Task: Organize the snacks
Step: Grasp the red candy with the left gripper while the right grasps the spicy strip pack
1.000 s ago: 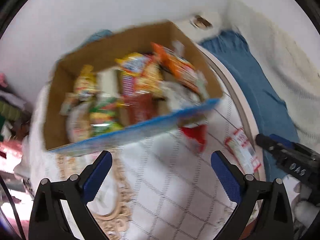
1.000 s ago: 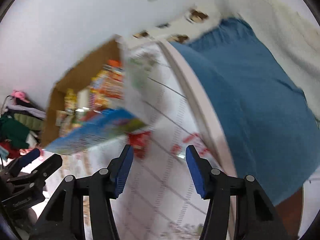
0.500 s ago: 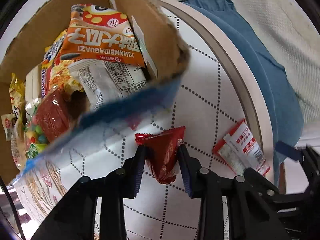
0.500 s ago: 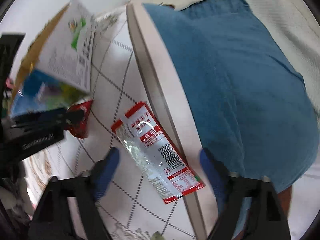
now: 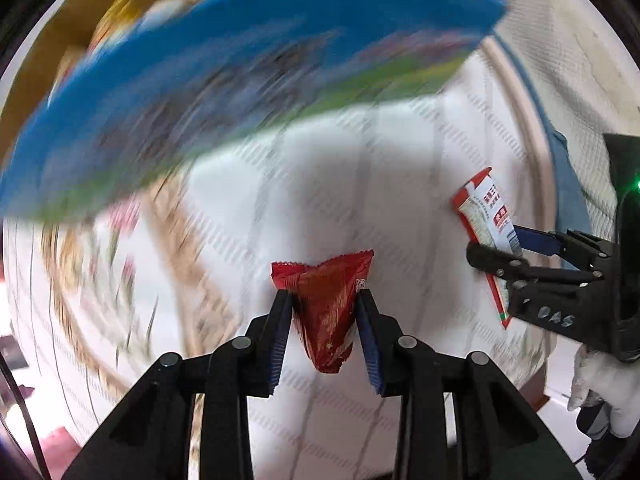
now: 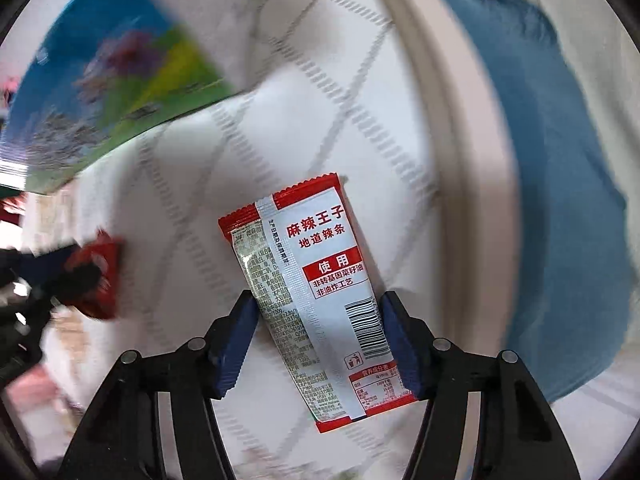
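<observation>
My left gripper (image 5: 324, 300) is shut on a small red snack packet (image 5: 326, 312), held over the white quilted cloth (image 5: 360, 184). My right gripper (image 6: 318, 308) is shut on a long red-and-white snack packet (image 6: 316, 292) with a barcode. The right gripper also shows in the left wrist view (image 5: 496, 246) at the right, gripping that packet (image 5: 486, 208). The red packet and left gripper show blurred at the left of the right wrist view (image 6: 94, 276). The cardboard snack box with its blue printed side (image 5: 224, 64) fills the upper left, blurred.
The round table edge (image 6: 460, 152) runs along the right. A blue cloth (image 6: 560, 168) lies beyond it, with a white textured blanket (image 5: 572, 60) further out. The box side (image 6: 104, 72) stands close at the upper left in the right wrist view.
Both grippers have closed on their packets: the left on the red one, the right on the red-and-white one. Both views are now closer to the cloth, with the box looming above.
</observation>
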Demonstrator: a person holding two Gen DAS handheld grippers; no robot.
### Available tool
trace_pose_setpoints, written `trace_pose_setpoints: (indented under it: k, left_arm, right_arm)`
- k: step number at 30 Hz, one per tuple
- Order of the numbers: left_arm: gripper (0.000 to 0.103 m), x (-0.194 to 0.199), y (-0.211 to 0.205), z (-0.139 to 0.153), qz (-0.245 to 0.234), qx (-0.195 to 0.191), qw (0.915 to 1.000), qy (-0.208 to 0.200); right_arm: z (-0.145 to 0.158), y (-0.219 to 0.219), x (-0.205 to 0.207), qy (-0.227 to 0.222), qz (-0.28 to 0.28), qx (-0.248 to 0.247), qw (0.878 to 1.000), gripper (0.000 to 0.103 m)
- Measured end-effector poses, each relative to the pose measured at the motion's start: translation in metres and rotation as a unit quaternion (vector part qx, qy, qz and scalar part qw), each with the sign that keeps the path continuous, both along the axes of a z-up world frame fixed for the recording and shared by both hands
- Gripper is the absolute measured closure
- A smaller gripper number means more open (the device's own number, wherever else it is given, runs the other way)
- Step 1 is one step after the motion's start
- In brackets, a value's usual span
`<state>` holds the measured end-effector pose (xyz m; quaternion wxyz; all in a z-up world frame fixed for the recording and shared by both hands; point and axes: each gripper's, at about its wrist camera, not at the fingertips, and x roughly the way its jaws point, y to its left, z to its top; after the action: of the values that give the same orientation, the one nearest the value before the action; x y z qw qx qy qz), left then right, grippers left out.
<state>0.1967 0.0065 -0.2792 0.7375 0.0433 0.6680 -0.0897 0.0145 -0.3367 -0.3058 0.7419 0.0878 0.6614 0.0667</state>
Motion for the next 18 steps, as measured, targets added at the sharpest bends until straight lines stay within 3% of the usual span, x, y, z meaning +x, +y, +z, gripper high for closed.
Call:
trace_pose_setpoints:
  k: [6, 8, 10, 12, 13, 15, 18]
  left_arm:
    - [0.069, -0.031, 0.074, -0.02, 0.097, -0.045, 0.9931, 0.047]
    - [0.065, -0.035, 0.088, -0.023, 0.128, -0.075, 0.9873, 0.058]
    - [0.063, -0.039, 0.099, -0.025, 0.153, -0.101, 0.9805, 0.071]
    - [0.058, -0.046, 0.108, -0.02, 0.166, -0.122, 0.9756, 0.076]
    - [0.048, -0.05, 0.112, -0.017, 0.168, -0.124, 0.9751, 0.075]
    - [0.036, -0.056, 0.125, -0.01, 0.167, -0.12, 0.9762, 0.069]
    - [0.035, -0.053, 0.129, -0.011, 0.166, -0.113, 0.9768, 0.076]
  right_arm:
    - [-0.001, 0.058, -0.023, 0.036, 0.006, 0.045, 0.998, 0.038]
    - [-0.001, 0.071, -0.023, 0.035, 0.014, 0.033, 0.999, 0.034]
    - [-0.003, 0.075, -0.023, 0.044, 0.012, 0.03, 0.998, 0.022]
    - [-0.003, 0.08, -0.018, 0.055, 0.024, 0.038, 0.998, 0.021]
    - [-0.001, 0.08, -0.017, 0.057, 0.033, 0.038, 0.997, 0.021]
    - [0.004, 0.078, -0.014, 0.057, 0.051, 0.035, 0.996, 0.021]
    - [0.011, 0.088, -0.012, 0.05, 0.078, 0.016, 0.996, 0.021]
